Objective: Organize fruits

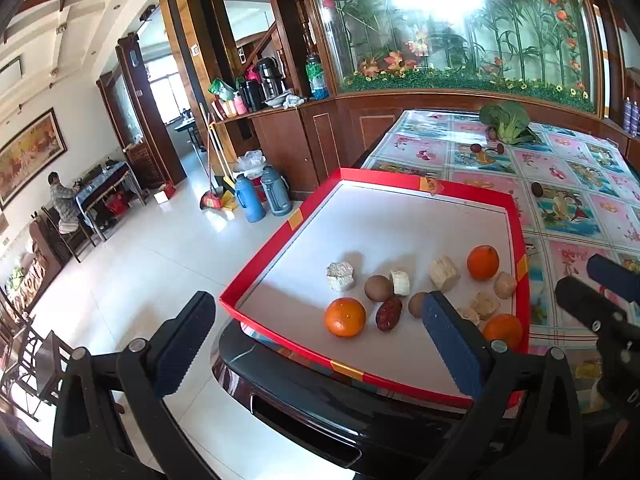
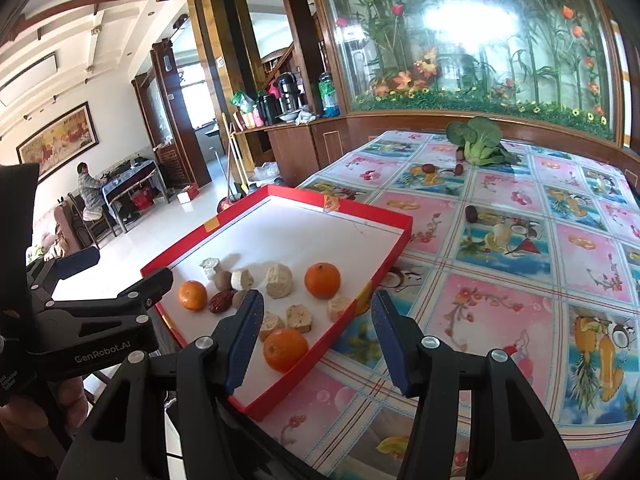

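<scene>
A red-rimmed tray (image 1: 280, 236) (image 2: 400, 240) with a white floor sits at the table's near-left corner. In it lie three oranges (image 1: 345, 317) (image 2: 322, 280), a red date (image 1: 388, 314) (image 2: 220, 301), brown round fruits (image 1: 378, 288) and several pale chunks (image 1: 341, 276) (image 2: 279, 280). My left gripper (image 1: 316, 344) is open and empty, above the tray's near edge. My right gripper (image 2: 318, 340) is open and empty, over the tray's near right rim beside an orange (image 2: 285, 349). Loose dark dates (image 2: 471, 213) (image 1: 536, 189) lie on the tablecloth.
A green leafy vegetable (image 2: 478, 140) (image 1: 507, 122) lies at the table's far end with two small dates (image 2: 428, 168) near it. The table edge drops to a tiled floor (image 1: 160, 260) on the left. A wooden partition with thermoses (image 1: 276, 196) stands beyond.
</scene>
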`<action>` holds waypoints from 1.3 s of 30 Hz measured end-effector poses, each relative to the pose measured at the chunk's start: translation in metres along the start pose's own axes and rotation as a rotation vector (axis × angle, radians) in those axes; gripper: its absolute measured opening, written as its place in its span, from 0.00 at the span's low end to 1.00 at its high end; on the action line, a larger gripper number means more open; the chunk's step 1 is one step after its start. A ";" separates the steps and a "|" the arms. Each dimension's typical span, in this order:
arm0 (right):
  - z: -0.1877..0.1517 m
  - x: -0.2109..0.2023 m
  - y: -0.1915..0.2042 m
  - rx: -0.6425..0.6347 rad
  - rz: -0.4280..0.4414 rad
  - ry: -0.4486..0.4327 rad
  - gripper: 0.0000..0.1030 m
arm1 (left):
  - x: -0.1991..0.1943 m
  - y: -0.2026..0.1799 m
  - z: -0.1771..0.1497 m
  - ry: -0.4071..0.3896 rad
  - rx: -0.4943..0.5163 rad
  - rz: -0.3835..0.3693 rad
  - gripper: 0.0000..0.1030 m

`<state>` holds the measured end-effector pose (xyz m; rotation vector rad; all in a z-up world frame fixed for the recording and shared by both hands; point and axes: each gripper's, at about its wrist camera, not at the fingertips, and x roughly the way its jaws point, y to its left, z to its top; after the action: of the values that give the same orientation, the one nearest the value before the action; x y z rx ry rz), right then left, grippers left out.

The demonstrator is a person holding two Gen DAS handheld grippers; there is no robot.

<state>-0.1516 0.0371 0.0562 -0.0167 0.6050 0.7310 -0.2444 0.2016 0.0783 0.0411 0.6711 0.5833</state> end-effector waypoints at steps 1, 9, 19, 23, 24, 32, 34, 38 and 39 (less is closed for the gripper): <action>0.001 0.000 -0.001 0.000 -0.002 -0.002 0.54 | 0.000 0.000 0.000 -0.002 0.000 0.004 1.00; 0.001 0.001 -0.002 -0.004 -0.006 -0.003 0.54 | 0.004 0.006 0.001 0.007 -0.034 -0.029 1.00; 0.003 0.004 0.016 -0.028 -0.007 -0.002 0.54 | 0.003 0.019 -0.003 -0.018 -0.059 -0.048 1.00; 0.003 0.004 0.025 -0.047 -0.006 -0.004 0.54 | 0.001 0.027 -0.007 -0.018 -0.080 -0.052 1.00; 0.002 0.003 0.027 -0.049 -0.006 -0.005 0.54 | 0.001 0.029 -0.008 -0.017 -0.084 -0.051 1.00; 0.002 0.003 0.035 -0.069 -0.009 -0.014 0.54 | 0.000 0.036 -0.012 0.009 -0.101 -0.059 1.00; 0.002 0.003 0.035 -0.069 -0.009 -0.014 0.54 | 0.000 0.036 -0.012 0.010 -0.099 -0.065 1.00; 0.002 0.003 0.037 -0.068 -0.010 -0.010 0.54 | 0.000 0.037 -0.015 0.013 -0.092 -0.076 1.00; 0.002 0.003 0.038 -0.068 -0.011 -0.010 0.54 | -0.001 0.036 -0.015 0.012 -0.090 -0.076 1.00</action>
<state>-0.1725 0.0680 0.0632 -0.0795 0.5702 0.7407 -0.2717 0.2298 0.0749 -0.0722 0.6549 0.5403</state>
